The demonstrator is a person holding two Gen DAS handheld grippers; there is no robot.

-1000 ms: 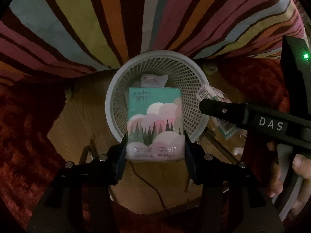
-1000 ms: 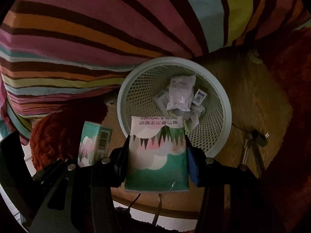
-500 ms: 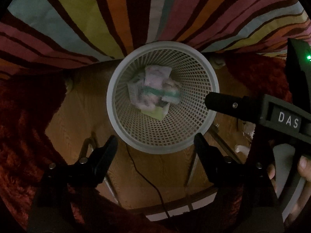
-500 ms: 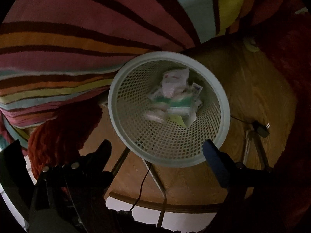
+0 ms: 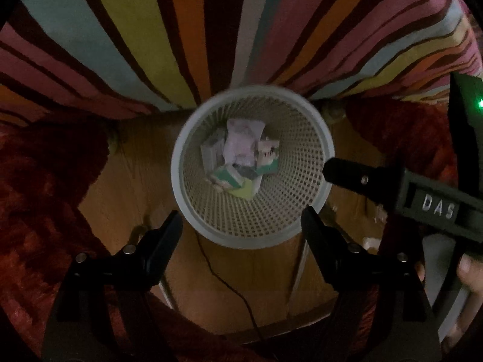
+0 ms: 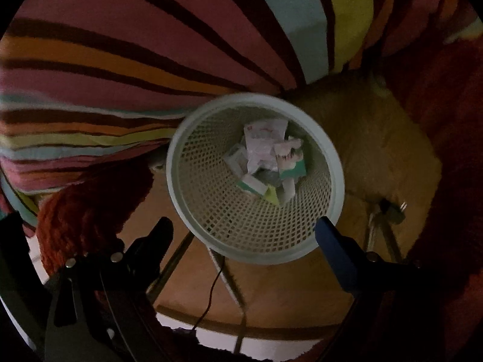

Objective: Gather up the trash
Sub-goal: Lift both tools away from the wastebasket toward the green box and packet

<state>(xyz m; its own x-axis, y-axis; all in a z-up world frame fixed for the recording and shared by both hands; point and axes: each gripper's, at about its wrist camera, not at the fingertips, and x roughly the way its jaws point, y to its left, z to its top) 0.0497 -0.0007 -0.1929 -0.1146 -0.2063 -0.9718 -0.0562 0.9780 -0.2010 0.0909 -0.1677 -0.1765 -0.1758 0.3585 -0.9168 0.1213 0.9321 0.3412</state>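
A white mesh waste basket (image 5: 314, 211) stands on the wooden floor, seen from above in both wrist views (image 6: 302, 229). Inside lie several pieces of trash (image 5: 241, 150): crumpled wrappers and two green-and-pink tissue packs (image 6: 289, 157). My left gripper (image 5: 241, 223) is open and empty above the basket's near rim. My right gripper (image 6: 244, 226) is open and empty above the same rim. One finger of the right gripper (image 5: 356, 175), with a DAS label, reaches in from the right of the left wrist view.
A striped bedcover (image 5: 181, 30) hangs behind the basket. A shaggy red rug (image 5: 45, 181) lies on both sides. A thin black cable (image 5: 229, 283) and metal stand legs (image 6: 229, 277) cross the wooden floor in front. A plug (image 6: 392, 211) lies right.
One second ago each gripper was shut on a tissue pack. Both opened and the packs fell into the basket. Both grippers have since stayed open, higher above the basket.
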